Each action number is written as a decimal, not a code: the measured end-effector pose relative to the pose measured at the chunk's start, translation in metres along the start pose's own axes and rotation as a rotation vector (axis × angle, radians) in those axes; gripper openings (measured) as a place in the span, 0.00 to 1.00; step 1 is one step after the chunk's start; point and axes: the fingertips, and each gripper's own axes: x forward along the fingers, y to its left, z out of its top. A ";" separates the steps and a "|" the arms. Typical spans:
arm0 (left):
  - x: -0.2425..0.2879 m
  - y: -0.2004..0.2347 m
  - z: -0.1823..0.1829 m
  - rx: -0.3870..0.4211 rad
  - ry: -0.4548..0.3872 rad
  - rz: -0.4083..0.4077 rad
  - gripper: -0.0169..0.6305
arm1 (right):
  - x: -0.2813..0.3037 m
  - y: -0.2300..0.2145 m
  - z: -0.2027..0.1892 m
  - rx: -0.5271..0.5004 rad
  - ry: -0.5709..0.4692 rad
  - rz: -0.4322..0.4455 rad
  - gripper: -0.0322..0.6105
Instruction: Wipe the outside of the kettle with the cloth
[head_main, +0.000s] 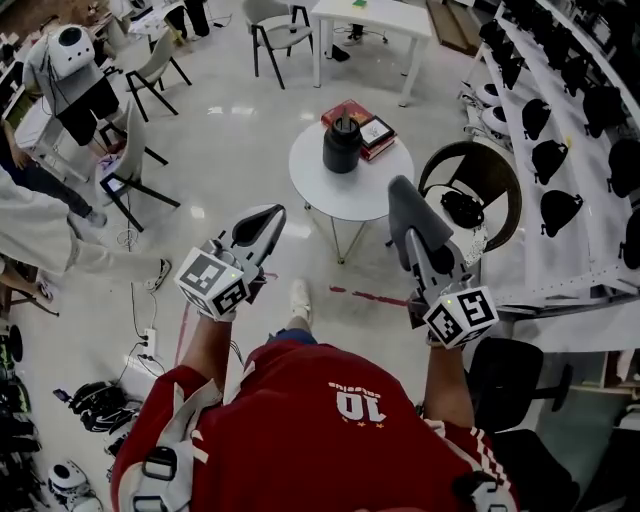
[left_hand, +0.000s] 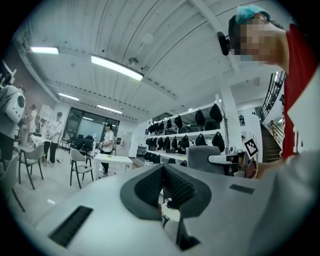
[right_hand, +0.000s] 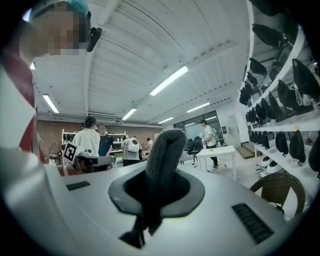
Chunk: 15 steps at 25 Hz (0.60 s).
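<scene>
- Cloth (right_hand: 162, 160), grey and limp, stood clamped upright in the right gripper (head_main: 408, 215), well short of the kettle (head_main: 342, 143).
- Left gripper (head_main: 258, 228), also well short of the kettle, had its jaws pressed together on nothing.
- Under the kettle was a round table (head_main: 330, 190), with red books (head_main: 362, 128) just beside the kettle.
- Wiping well would likely need the left gripper steadying the kettle while the cloth swept round its wall.
</scene>
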 end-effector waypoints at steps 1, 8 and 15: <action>0.007 0.008 -0.001 0.002 0.002 0.001 0.04 | 0.009 -0.006 0.001 -0.001 0.003 -0.004 0.12; 0.055 0.075 0.000 0.002 -0.012 0.020 0.04 | 0.082 -0.046 0.007 -0.015 0.033 -0.047 0.12; 0.097 0.145 0.016 -0.030 -0.036 -0.013 0.04 | 0.160 -0.072 0.013 0.001 0.055 -0.062 0.12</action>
